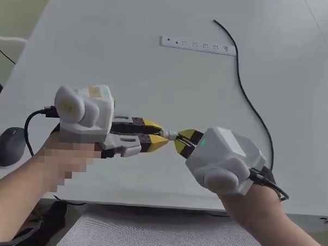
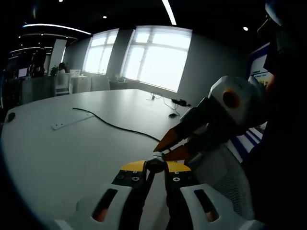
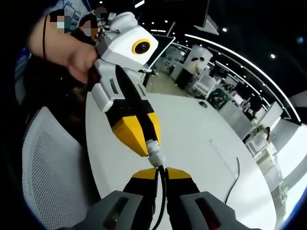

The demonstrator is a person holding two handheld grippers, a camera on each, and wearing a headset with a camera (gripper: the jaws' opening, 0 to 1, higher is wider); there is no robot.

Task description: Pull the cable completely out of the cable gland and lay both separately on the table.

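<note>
Right gripper view: left gripper (image 3: 147, 143) pinches cable gland (image 3: 153, 150), right gripper (image 3: 161, 175) pinches its cable (image 3: 162, 191), above white worktop's (image 3: 196, 139) edge; open-plan office (image 3: 225, 96) beyond.

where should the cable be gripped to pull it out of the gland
Grip the cable where it leaves the cable gland, coming end-on, opposite the left gripper. It runs thin and straight from the gland, so the pull should stay in line. The right gripper grips there.

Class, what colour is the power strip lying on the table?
White; the power strip shows best in the head view.
</note>
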